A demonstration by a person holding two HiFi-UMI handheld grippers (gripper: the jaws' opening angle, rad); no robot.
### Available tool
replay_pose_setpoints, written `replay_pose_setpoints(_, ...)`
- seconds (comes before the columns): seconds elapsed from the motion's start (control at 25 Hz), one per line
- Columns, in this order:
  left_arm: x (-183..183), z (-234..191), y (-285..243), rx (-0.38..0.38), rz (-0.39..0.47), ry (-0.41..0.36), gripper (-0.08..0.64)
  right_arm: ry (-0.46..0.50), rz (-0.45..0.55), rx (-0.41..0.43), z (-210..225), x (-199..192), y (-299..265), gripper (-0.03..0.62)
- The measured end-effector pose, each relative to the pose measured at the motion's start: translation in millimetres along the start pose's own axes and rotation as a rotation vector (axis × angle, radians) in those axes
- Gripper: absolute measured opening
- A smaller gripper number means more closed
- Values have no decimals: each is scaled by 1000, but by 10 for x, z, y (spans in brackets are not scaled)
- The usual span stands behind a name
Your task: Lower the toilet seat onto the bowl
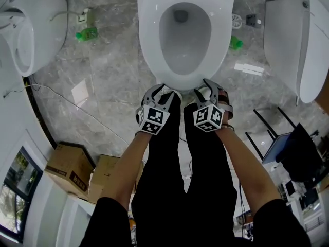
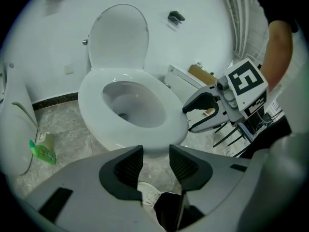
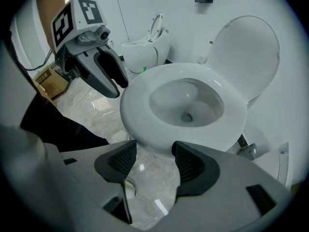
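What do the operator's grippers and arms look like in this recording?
The left gripper and right gripper are both light grey, with curved jaws, dark ribbed pads and a white cube bearing black square markers. The person wears black short sleeves and black trousers.
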State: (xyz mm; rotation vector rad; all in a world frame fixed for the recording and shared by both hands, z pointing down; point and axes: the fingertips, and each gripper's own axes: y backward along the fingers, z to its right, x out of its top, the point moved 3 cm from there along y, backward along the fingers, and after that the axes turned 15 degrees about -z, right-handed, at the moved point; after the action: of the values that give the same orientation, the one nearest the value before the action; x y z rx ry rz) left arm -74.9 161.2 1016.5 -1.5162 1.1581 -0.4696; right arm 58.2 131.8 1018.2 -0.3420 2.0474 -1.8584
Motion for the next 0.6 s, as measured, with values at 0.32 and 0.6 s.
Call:
replay_pose_setpoints(0.32,-66,-58,-154,-8,12,-42,166,2,56,-2,-1,-58,-176,253)
replay_pose_setpoints(0.6,70,21,-46,-60,-16,-27,189,-35,97,45,94,-21,44,253)
